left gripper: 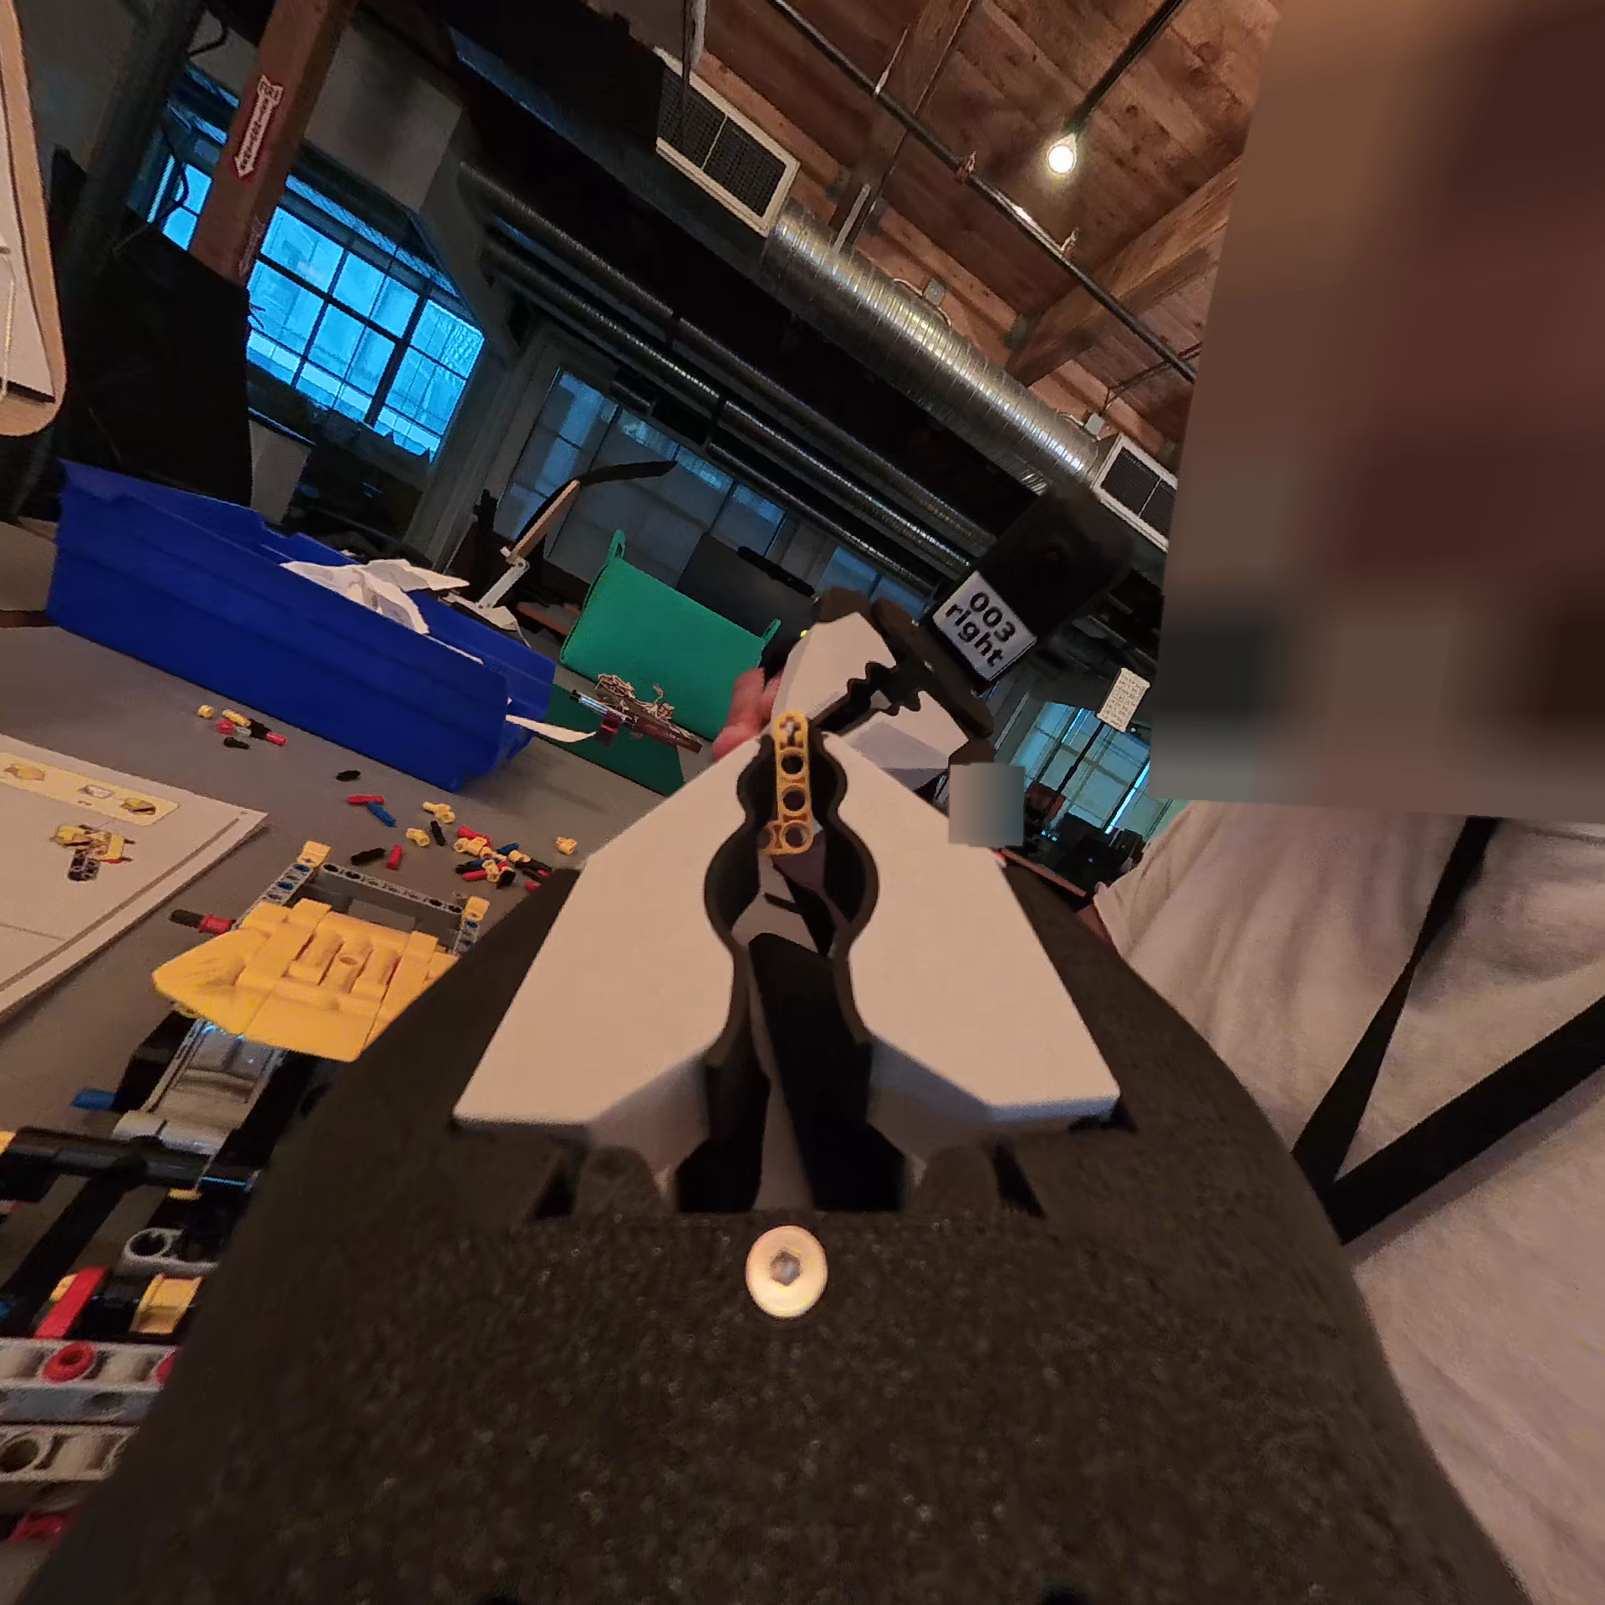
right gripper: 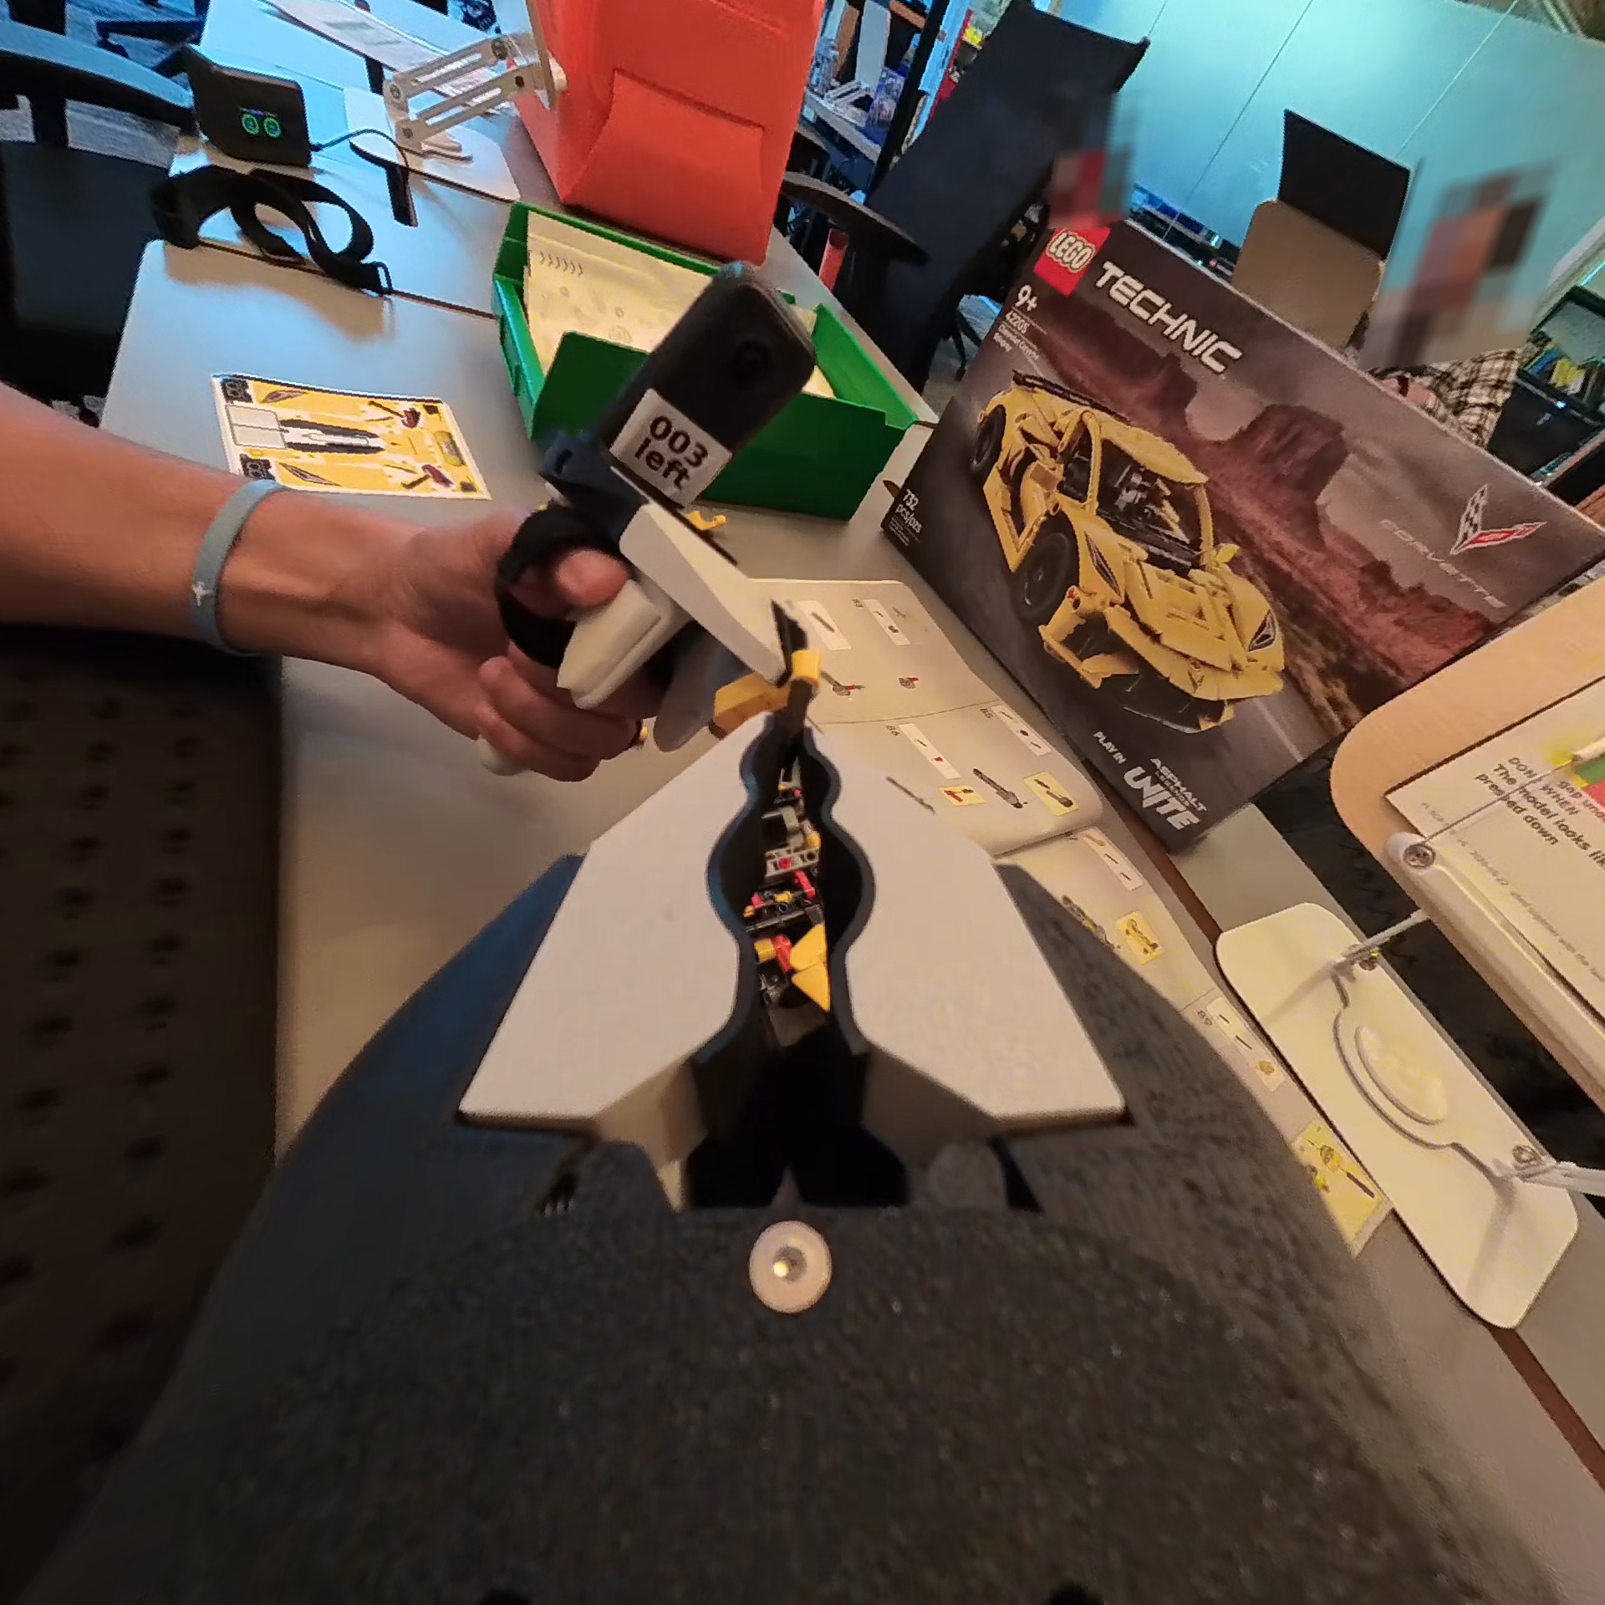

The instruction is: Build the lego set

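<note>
The grey worktop (left gripper: 113,695) fills the left of the left wrist view, carrying a blue bin (left gripper: 260,599), the half-built yellow car (left gripper: 304,964) at lower left, and loose pins (left gripper: 486,851) mid-frame. At centre, raised off the worktop, my left tongs (left gripper: 786,795) are pinching a small yellow beam (left gripper: 792,795). In the right wrist view, my right tongs (right gripper: 790,738) are pressed together on a thin black axle (right gripper: 792,695) at centre, meeting the beam. Risk: both grips are only at the tips, so a skewed push could twist the beam loose, dropping it among the scattered pins, or jam the axle.
</note>
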`<state>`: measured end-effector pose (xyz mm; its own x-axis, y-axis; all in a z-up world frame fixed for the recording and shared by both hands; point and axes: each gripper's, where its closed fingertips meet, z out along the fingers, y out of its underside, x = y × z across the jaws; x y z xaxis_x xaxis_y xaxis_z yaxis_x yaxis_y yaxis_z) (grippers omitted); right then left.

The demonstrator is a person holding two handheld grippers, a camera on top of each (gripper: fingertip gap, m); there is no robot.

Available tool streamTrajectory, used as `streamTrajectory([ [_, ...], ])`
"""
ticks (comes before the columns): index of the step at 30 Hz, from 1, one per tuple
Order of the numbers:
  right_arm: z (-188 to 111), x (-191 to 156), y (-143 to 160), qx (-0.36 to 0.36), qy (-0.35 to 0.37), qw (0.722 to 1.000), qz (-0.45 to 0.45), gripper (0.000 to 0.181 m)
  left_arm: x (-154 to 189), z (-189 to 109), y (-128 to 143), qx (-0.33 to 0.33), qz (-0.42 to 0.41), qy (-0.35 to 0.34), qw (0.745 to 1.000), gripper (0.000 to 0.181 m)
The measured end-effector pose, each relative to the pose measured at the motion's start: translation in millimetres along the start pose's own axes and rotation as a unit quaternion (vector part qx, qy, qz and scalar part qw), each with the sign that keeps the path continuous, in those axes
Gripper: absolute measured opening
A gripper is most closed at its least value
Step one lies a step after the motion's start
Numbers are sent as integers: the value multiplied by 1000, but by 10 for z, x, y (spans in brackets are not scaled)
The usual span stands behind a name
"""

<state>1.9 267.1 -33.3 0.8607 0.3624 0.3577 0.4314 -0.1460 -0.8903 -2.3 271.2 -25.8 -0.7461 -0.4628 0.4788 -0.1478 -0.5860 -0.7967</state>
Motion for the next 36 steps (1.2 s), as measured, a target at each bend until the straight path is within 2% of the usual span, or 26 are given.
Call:
streamTrajectory([
  [6,-2,-8,83,-24,-5,1000,-12,3,-24,15,66,-21,4,-7,1000,7],
  [9,-5,-11,214,-63,4,997,-49,3,-93,22,168,-63,44,-40,996,7],
  [13,12,-62,385,-90,20,988,-126,3,-176,3,330,-146,148,-98,973,7],
  [18,69,-153,498,-80,30,985,-153,3,-226,-19,453,-202,197,-128,951,7],
  [23,38,-124,413,-16,10,997,-73,3,-165,-4,364,-171,174,-111,963,7],
  [27,3,-73,330,0,17,998,-64,3,-124,19,292,-129,128,-84,980,7],
  [32,3,-66,369,-9,23,998,-65,3,-142,27,316,-129,118,-80,981,7],
  [36,-5,-32,325,0,33,998,-55,3,-156,35,264,-98,78,-72,990,7],
])
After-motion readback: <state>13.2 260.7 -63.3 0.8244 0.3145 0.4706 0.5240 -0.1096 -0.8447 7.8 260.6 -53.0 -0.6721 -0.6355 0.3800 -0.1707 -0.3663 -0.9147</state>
